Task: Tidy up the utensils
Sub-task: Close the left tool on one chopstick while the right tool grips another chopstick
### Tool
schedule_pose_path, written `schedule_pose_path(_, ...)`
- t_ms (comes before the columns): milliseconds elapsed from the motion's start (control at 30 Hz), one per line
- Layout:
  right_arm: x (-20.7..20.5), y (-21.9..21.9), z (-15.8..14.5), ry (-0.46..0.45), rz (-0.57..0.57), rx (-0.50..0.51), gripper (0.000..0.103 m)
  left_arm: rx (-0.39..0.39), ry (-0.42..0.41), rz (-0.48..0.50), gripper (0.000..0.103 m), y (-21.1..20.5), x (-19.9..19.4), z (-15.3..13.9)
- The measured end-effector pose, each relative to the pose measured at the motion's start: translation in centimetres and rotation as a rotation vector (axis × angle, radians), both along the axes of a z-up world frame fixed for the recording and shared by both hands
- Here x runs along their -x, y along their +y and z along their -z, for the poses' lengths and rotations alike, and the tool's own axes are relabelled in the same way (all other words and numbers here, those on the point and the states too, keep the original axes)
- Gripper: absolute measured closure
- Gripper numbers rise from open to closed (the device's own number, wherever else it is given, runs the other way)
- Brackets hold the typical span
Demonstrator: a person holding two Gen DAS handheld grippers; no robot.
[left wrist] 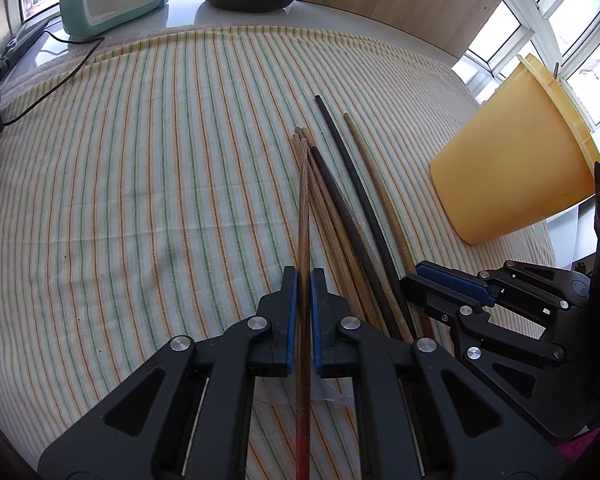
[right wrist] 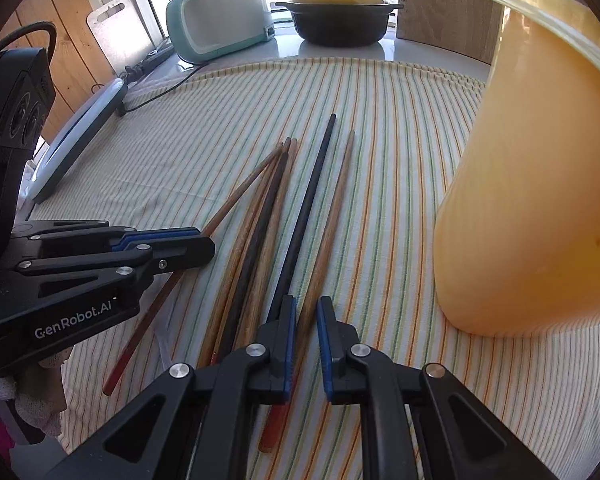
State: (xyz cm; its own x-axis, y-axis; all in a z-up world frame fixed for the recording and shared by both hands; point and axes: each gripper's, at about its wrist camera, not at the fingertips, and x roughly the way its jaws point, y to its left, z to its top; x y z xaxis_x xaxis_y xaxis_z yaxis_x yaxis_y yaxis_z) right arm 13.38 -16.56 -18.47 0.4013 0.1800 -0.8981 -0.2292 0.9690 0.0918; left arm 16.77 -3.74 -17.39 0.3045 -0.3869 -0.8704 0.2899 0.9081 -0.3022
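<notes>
Several brown and black chopsticks [left wrist: 352, 216] lie side by side on the striped cloth [left wrist: 160, 180]. My left gripper [left wrist: 304, 280] is shut on a brown, red-ended chopstick [left wrist: 303, 200] whose far tip rests among the others; it may be two stacked. In the right wrist view that left gripper [right wrist: 206, 242] enters from the left. My right gripper [right wrist: 306, 308] straddles a light brown chopstick [right wrist: 336, 200] at the pile's right side, jaws narrow, with a sliver of cloth showing beside the stick. A tall yellow cup [right wrist: 540, 200] stands just right of it.
A teal appliance [right wrist: 220, 12] and a black pot with a yellow lid [right wrist: 340, 20] stand at the back edge. A black cord [left wrist: 52, 84] and a round white device [right wrist: 76, 136] lie at the cloth's left. Wooden panels and windows stand behind.
</notes>
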Motion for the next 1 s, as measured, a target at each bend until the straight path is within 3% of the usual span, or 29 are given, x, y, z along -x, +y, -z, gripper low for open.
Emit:
schedule_pose_path(167, 0.1, 0.0, -0.1, -0.001, 0.001, -0.010, 0.097, 0.011, -0.002, -0.008, 0.099, 0.4, 0.2, 0.0)
schedule_pose_path(633, 2.1, -1.2, -1.5, 0.010, 0.010, -0.161, 0.099, 0.034, -0.029, -0.048, 0.099, 2.9, 1.4, -1.2)
schedule_pose_path(1000, 2.9, -0.9, 0.0, 0.085, -0.082, -0.057, 0.098, 0.031, -0.008, -0.056, 0.099, 3.2, 1.5, -0.6)
